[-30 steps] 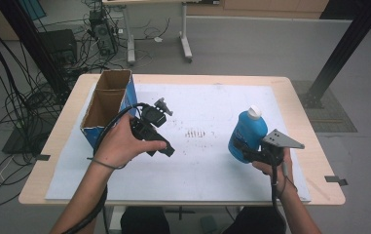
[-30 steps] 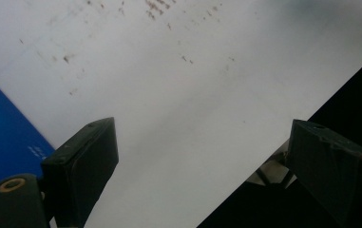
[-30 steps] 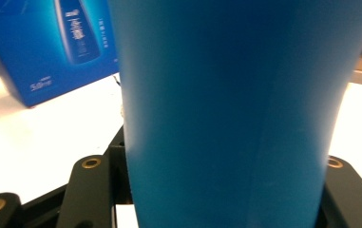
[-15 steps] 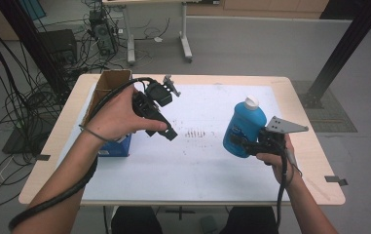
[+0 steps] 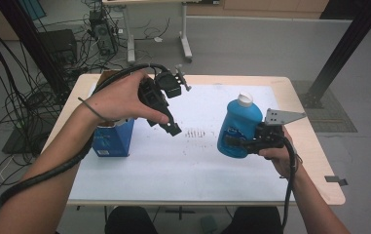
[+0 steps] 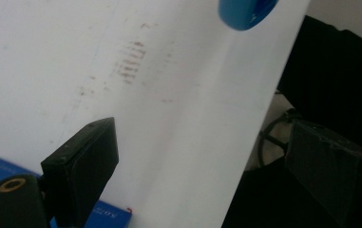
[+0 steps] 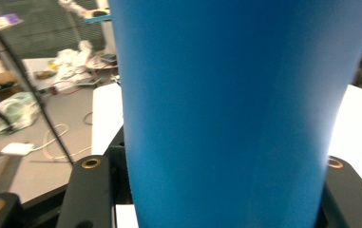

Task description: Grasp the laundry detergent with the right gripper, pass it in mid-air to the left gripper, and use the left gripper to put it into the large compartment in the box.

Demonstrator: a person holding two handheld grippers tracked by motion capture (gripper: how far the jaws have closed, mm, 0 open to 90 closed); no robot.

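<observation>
Since a second ago the left gripper (image 5: 166,114) has lifted from beside the cardboard box (image 5: 112,139) and swung up above it, while the right gripper (image 5: 244,141) has carried the blue bottle (image 5: 239,127) leftward, toward the middle of the desk (image 5: 314,161). The right gripper's fingers (image 7: 90,190) are clamped on the bottle's lower body, which looks raised off the white sheet (image 5: 183,161), upright with its white cap (image 5: 245,99) on top. The left gripper's fingers (image 6: 81,166) stand wide apart with nothing between them, hanging over the sheet near the faint reddish marks (image 5: 195,132). The step in hand looks like bringing the bottle toward the open-topped box. To do it well, keep the bottle upright and the grip firm low on its body, clear the box rim before lowering, and keep the left gripper out of the path or ready to steady the box.
</observation>
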